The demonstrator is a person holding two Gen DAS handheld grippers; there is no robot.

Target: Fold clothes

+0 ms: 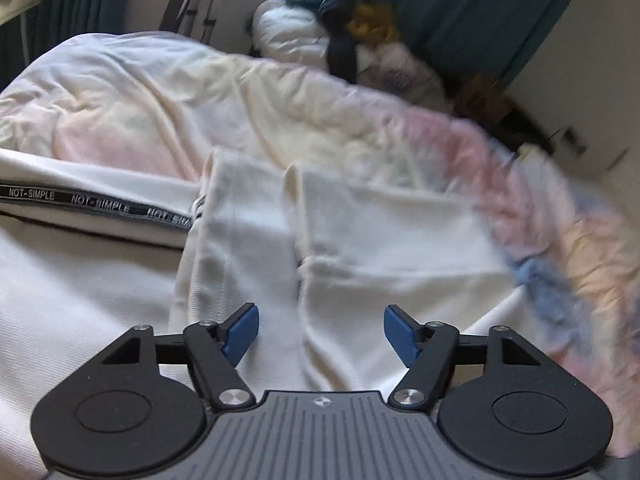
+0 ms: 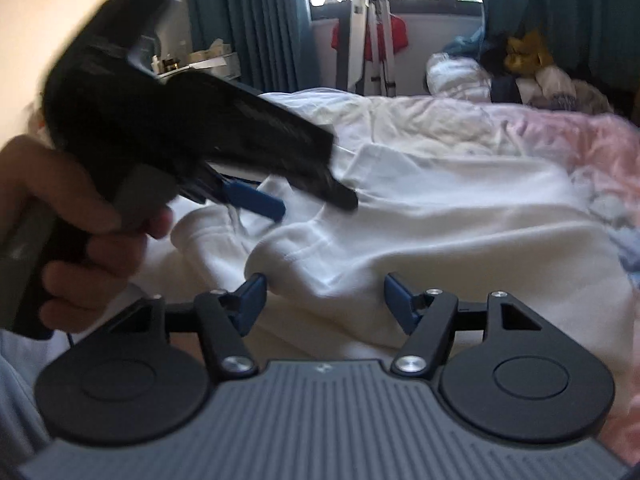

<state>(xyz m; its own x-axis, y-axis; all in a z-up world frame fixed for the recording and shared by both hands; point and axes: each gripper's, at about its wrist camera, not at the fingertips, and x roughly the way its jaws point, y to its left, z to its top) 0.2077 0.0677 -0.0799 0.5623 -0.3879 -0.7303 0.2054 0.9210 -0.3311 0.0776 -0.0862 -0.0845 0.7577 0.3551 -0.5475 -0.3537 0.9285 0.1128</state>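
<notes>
Both our left gripper and right gripper hang open over the white garment; we should pinch matching edges evenly.

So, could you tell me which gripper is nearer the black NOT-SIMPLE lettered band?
Left. The left gripper hangs open just right of the band; the right gripper, also open, sits farther right over the white garment.
</notes>
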